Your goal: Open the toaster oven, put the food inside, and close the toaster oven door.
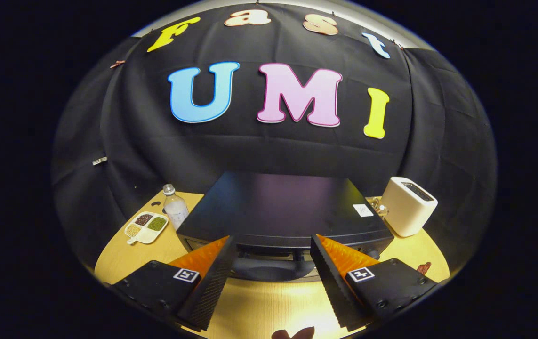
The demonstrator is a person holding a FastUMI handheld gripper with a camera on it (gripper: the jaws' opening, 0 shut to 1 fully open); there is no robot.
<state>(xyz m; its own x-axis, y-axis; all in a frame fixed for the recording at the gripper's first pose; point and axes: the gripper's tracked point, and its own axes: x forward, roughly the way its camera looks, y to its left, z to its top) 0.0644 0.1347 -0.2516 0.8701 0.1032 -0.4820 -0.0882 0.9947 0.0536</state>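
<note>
Toaster oven [283, 207], black, door shut, on the counter [259, 306] just ahead of your tongs [269, 263], which gape wide and empty: likely heavy, rigid metal; grip the door handle [271, 269] between the tips.

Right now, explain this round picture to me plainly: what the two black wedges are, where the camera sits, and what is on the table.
The camera rides on a hand-held gripper and looks forward along its two fingers, the black ribbed wedges backed in orange. They stand open and hold nothing. Between them, just ahead, is the dark handle of the toaster oven; its door looks shut. On the wooden table, to one side of the oven, are a small clear bottle and a divided white dish with brown, green and yellowish fillings. On the other side stands a cream pop-up toaster.
</note>
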